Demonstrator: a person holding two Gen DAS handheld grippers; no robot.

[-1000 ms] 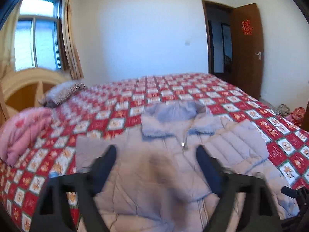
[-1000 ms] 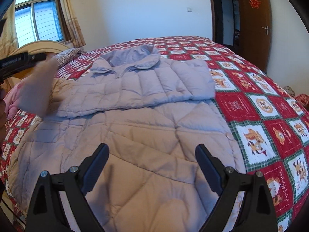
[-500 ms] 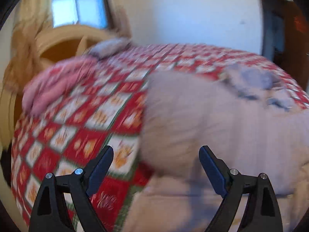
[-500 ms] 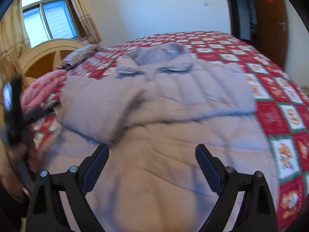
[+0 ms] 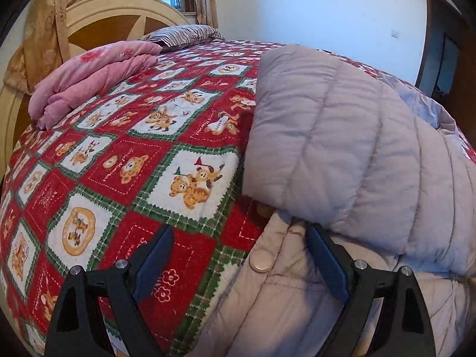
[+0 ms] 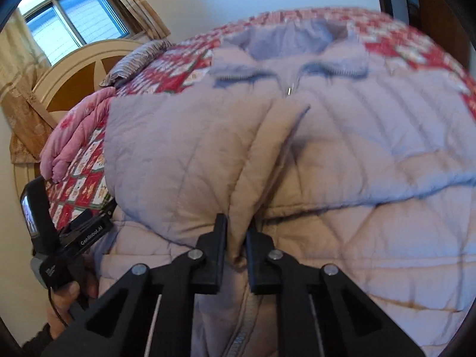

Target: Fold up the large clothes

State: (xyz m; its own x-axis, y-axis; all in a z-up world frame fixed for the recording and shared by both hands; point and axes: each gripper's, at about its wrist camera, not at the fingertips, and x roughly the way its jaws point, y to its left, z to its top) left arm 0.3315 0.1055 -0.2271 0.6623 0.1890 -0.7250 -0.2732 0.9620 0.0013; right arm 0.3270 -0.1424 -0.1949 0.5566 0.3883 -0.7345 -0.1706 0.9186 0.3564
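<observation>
Now the right gripper (image 6: 236, 238) is closing, pinching a fold of the puffer jacket (image 6: 342, 136). Left gripper (image 5: 238, 255) gapes wide, empty, at the jacket's snap-buttoned edge on the bedspread (image 5: 125, 154).

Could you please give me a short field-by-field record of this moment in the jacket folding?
garment: lilac padded jacket on the bed, sleeve folded across its front
surface: red patchwork bedspread
right gripper: jaws closing, jacket fabric between them
left gripper: open, over the jacket's edge by a snap button
nearby: pink blanket, striped pillow
</observation>
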